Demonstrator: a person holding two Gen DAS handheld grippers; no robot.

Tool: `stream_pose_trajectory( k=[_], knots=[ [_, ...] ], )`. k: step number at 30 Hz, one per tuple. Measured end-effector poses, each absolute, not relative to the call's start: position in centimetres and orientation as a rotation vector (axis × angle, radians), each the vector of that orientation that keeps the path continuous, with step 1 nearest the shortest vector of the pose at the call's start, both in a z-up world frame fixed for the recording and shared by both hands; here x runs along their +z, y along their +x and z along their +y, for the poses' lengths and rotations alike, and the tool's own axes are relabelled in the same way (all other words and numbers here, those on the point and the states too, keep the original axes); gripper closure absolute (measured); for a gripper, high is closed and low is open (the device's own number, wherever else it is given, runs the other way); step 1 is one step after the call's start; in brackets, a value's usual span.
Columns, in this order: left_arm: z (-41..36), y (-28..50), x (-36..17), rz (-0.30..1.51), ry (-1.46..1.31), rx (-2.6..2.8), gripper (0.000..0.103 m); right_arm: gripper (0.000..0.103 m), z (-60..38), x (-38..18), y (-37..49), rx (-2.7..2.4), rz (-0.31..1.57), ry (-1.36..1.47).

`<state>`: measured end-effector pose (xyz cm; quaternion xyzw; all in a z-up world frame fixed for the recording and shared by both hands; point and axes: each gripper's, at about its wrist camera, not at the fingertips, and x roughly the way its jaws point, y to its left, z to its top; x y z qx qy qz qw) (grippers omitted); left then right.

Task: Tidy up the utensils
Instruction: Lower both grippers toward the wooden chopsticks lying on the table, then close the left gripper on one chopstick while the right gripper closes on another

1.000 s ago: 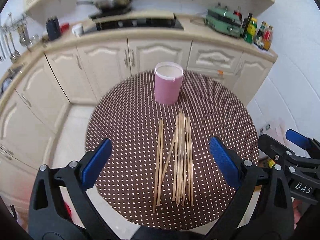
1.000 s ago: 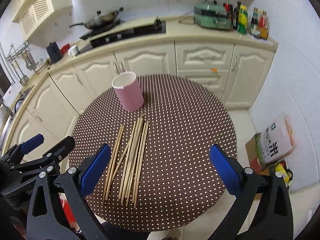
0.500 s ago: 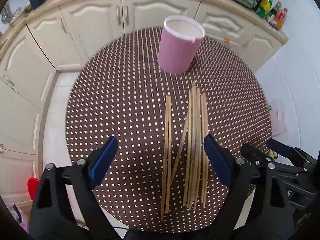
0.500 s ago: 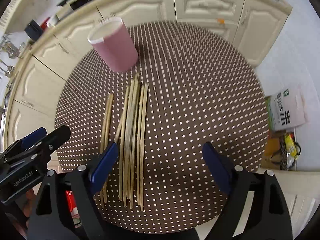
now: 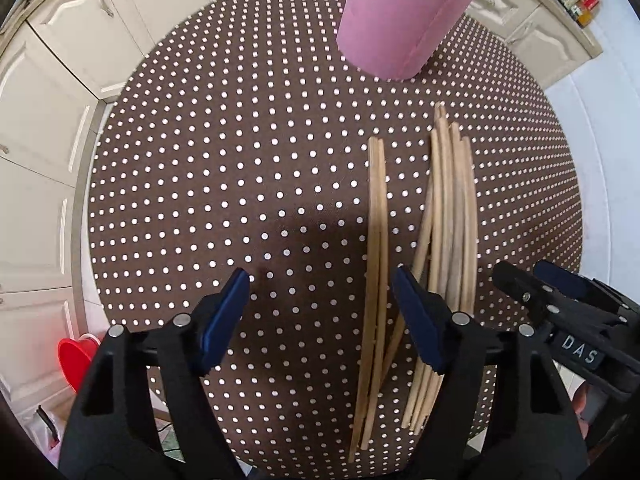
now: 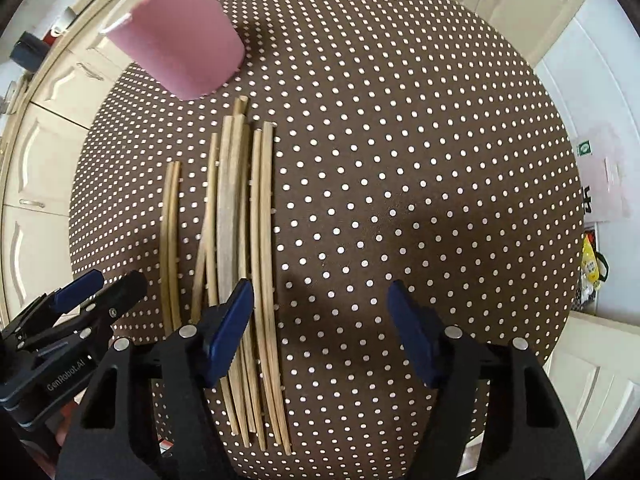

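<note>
Several wooden chopsticks (image 5: pixel 452 208) lie side by side on the round brown dotted table (image 5: pixel 224 168), a pair (image 5: pixel 378 216) slightly apart on their left. They also show in the right wrist view (image 6: pixel 240 216). A pink cylindrical holder (image 5: pixel 400 20) stands upright beyond their far tips, and shows in the right wrist view (image 6: pixel 180 44). My left gripper (image 5: pixel 324 316) is open and empty, low over the table just left of the chopsticks. My right gripper (image 6: pixel 320 332) is open and empty, just right of them, its left finger over the bundle.
Cream kitchen cabinets (image 5: pixel 52 92) ring the table on the far side and left. A red object (image 5: pixel 76 356) sits on the floor at lower left. Bags (image 6: pixel 592 264) lie on the floor to the right of the table.
Both grippers have dropped closer to the table and moved forward toward the chopsticks. The jaws stay open. The chopsticks and holder have not moved.
</note>
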<state>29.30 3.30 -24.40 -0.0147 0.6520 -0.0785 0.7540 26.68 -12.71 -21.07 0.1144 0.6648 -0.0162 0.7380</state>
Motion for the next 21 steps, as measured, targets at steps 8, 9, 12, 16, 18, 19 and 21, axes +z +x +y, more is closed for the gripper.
stream_pose_trajectory(
  k=[8, 9, 12, 16, 18, 19, 21],
  knots=[
    [3.6, 30.0, -25.8, 1.458, -0.022, -0.163, 0.030, 0.037, -13.1, -23.1, 28.0, -0.058, 1.495, 0.262],
    [3.7, 30.1, -26.0, 1.464, -0.021, -0.162, 0.030, 0.037, -12.8, -23.2, 28.3, -0.058, 1.496, 0.258],
    [4.7, 31.6, -26.9, 1.476, -0.019, -0.167, 0.030, 0.037, -12.1, -23.9, 29.4, -0.063, 1.503, 0.237],
    [4.9, 32.1, -27.3, 1.473, -0.013, -0.177, 0.030, 0.037, -11.6, -24.4, 29.8, -0.070, 1.518, 0.231],
    [4.6, 32.4, -27.1, 1.471, -0.011, -0.183, 0.030, 0.037, -11.6, -24.6, 29.8, -0.071, 1.522, 0.229],
    [4.4, 32.8, -27.3, 1.469, -0.007, -0.185, 0.030, 0.037, -11.5, -24.5, 29.8, -0.072, 1.522, 0.227],
    [3.8, 33.4, -27.5, 1.467, 0.002, -0.187, 0.029, 0.037, -11.5, -24.6, 29.6, -0.074, 1.525, 0.219]
  ],
)
